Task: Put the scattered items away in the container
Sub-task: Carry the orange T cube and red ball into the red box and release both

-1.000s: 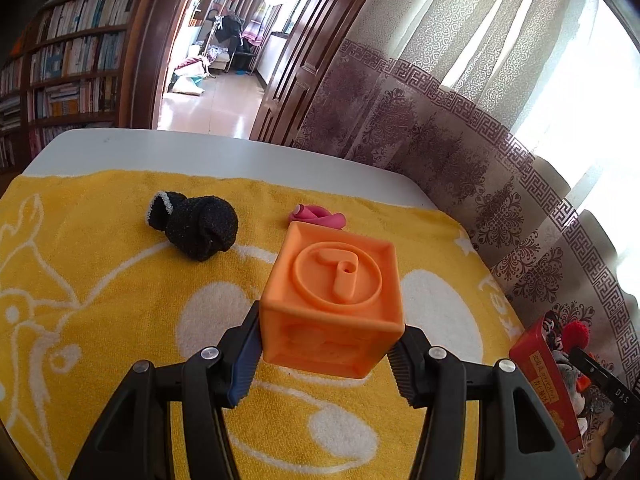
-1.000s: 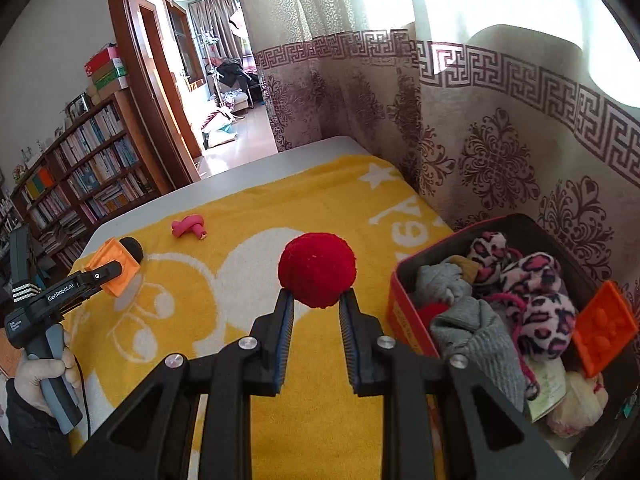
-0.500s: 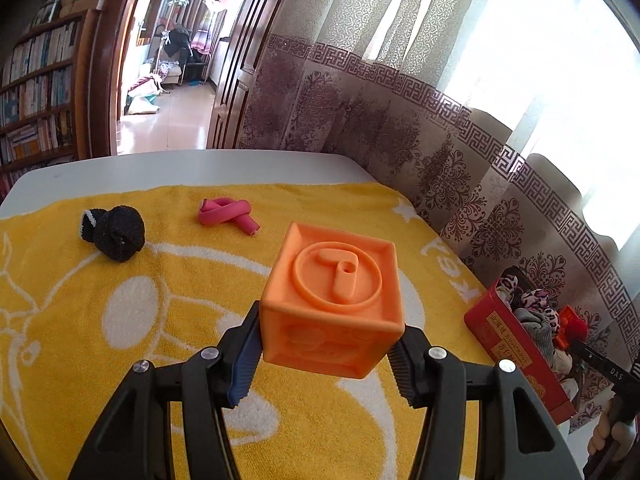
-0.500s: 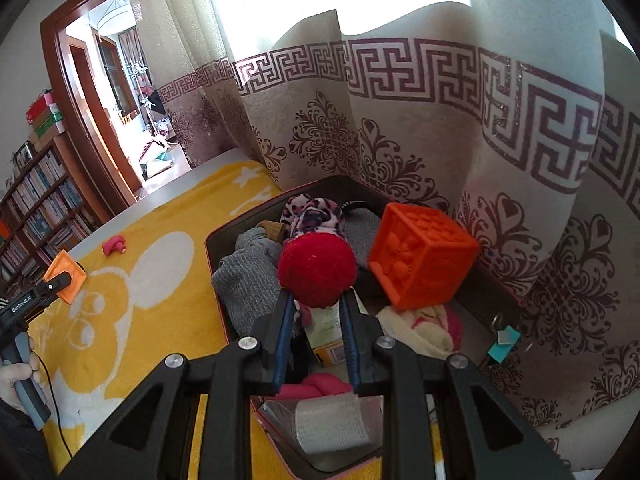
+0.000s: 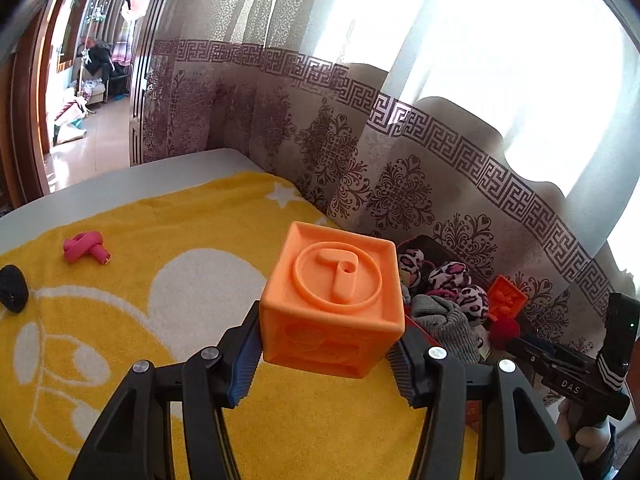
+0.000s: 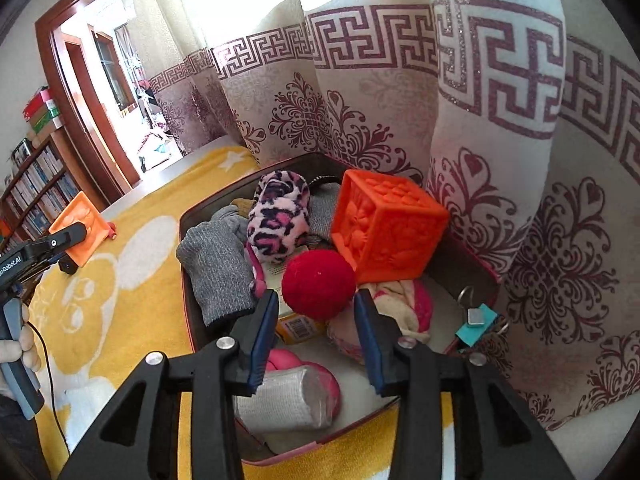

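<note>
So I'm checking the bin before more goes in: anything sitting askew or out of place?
The red-orange cube sits tilted on one corner atop the pile in the container. A pink curler and black bundle lie loose on the yellow towel.

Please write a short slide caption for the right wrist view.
Right gripper open above the container, red pom-pom ball just released among the toys.

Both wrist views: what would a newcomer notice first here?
The orange number cube clamped in the left gripper above the yellow towel. Then the red pompom ball between the right gripper's parted fingers, over the crammed container beside the darker orange cube.
</note>
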Tool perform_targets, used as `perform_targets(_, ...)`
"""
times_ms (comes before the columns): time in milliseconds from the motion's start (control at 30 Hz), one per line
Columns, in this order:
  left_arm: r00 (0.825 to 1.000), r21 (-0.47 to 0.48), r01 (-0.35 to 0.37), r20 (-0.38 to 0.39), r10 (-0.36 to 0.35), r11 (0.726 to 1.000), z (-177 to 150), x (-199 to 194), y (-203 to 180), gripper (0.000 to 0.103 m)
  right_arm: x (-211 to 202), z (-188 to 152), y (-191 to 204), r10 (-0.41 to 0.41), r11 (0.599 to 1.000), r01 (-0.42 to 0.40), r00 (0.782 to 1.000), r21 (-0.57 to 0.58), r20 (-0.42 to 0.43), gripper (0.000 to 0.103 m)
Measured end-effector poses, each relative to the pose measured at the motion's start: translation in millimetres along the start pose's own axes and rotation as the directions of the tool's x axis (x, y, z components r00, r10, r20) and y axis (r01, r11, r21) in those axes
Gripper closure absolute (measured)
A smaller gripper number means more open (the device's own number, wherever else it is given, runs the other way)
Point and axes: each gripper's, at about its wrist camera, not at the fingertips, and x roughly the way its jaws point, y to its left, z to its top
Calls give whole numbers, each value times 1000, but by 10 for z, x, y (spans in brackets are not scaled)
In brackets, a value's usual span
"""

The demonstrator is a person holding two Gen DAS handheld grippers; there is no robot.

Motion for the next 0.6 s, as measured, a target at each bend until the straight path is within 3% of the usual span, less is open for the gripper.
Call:
perform_targets(100, 999, 35, 46, -22, -45, 998, 39, 174, -239, 45, -113, 40, 29, -34, 999, 36, 995, -19, 89, 31)
perform_targets(333, 990, 83, 131, -69, -125, 988, 179, 550, -690, 45, -220, 69, 66, -66, 995, 77, 984, -66, 165, 30)
perform_targets(600, 982, 131, 167, -112, -152, 977, 304, 890, -970, 45, -181, 46, -95, -63, 998, 67, 985, -20, 161, 30)
